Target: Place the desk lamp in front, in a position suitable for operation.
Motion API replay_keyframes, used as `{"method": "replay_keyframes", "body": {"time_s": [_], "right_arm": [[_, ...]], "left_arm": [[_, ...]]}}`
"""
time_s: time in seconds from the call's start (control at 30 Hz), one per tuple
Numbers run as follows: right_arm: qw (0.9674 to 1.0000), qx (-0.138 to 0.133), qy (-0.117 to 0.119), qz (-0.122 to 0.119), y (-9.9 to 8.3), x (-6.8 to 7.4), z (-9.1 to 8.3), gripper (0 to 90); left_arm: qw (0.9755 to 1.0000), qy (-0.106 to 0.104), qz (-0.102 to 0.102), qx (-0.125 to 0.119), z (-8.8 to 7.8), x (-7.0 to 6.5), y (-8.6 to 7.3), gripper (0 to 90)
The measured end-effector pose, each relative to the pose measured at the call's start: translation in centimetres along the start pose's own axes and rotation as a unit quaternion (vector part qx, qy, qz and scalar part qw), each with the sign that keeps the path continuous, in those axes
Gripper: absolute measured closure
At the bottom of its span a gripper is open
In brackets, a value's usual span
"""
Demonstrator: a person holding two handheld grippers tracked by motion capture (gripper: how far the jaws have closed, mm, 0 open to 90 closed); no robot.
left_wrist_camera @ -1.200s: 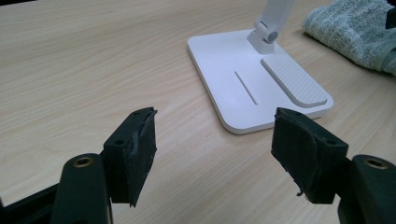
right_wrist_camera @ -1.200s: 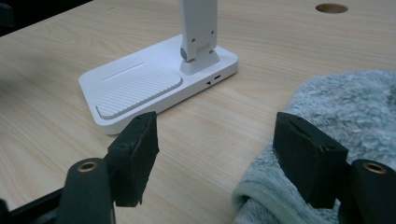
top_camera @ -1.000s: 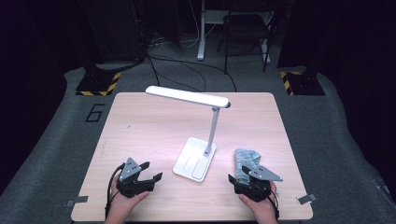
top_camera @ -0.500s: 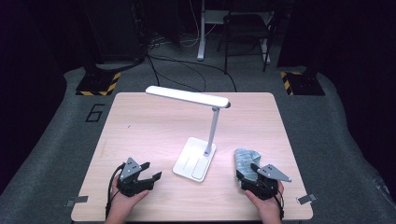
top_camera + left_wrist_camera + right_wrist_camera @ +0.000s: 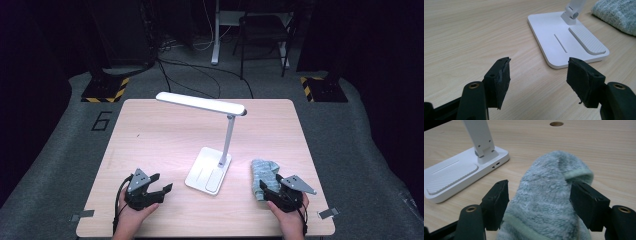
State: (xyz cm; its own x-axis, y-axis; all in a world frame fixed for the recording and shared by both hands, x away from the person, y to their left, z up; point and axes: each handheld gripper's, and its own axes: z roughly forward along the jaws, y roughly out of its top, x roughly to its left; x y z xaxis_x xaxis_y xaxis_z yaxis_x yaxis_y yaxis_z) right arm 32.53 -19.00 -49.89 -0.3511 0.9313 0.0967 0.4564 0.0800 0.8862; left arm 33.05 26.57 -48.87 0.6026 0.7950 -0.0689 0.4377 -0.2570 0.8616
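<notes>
The worktop [image 5: 150,130] is a light wood-grain laminate, pretty smooth with a soft satin sheen, fine streaky grain all over. The lamp [image 5: 210,172] looks like white plastic, mostly matt; its base has a ribbed patch [image 5: 586,40] and a thin groove, the rest is smooth. The cloth [image 5: 549,195] is grey-green terry, fluffy and nubbly, with a paler green hemmed edge that's flatter than the pile. Both the left tool [image 5: 539,82] and the right tool [image 5: 539,205] have black matt plastic bodies with brass-looking inserts, and the pads [image 5: 502,80] look like dull black rubber or foam, rough and a bit chewed at the edges. The floor [image 5: 60,150] is grey carpet-like stuff, matt.
</notes>
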Motion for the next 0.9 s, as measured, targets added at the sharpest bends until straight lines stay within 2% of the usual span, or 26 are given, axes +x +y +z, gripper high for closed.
{"method": "replay_keyframes", "body": {"time_s": [0.13, 0.2, 0.37, 0.43, 0.47, 0.53, 0.57, 0.73, 0.9], "right_arm": [[0.9999, 0.007, -0.006, 0.009, -0.1, -0.5, 0.1, 32.1], [0.9993, 0.028, -0.021, 0.011, -0.3, -0.9, 0.5, 32.5], [0.9982, 0.048, -0.035, 0.013, -0.7, -1.6, 1.3, 32.7], [0.9973, 0.066, -0.028, 0.017, -0.9, -1.9, 1.6, 33.9], [0.9966, 0.076, -0.013, 0.029, -1.1, -2.1, 1.8, 36.9], [0.9964, 0.079, -0.008, 0.027, -1.2, -1.9, 1.9, 38.4], [0.9963, 0.082, -0.01, 0.021, -1.2, -1.7, 2.0, 38.6], [0.9964, 0.081, -0.013, 0.02, -1.3, -1.6, 2.1, 42.4], [0.9958, 0.088, -0.015, 0.019, -1.1, -1.7, 1.9, 57.4]], "left_arm": [[1.0, -0.001, 0.0, 0.002, 0.0, 0.0, 0.0, 35.0], [1.0, 0.0, 0.0, 0.001, 0.0, 0.0, 0.0, 35.0], [1.0, 0.0, 0.0, 0.001, 0.0, 0.0, 0.0, 35.0], [1.0, 0.001, 0.0, 0.0, 0.0, 0.0, 0.0, 35.0], [1.0, 0.0, 0.001, 0.0, 0.0, 0.0, 0.1, 35.0], [1.0, 0.001, 0.002, 0.0, 0.0, 0.0, 0.1, 35.0], [1.0, 0.001, 0.002, 0.0, 0.0, 0.0, 0.1, 35.0], [1.0, 0.002, 0.001, -0.001, -0.1, 0.1, 0.1, 35.0], [1.0, 0.002, 0.002, -0.002, -0.1, 0.1, 0.1, 35.0]]}}
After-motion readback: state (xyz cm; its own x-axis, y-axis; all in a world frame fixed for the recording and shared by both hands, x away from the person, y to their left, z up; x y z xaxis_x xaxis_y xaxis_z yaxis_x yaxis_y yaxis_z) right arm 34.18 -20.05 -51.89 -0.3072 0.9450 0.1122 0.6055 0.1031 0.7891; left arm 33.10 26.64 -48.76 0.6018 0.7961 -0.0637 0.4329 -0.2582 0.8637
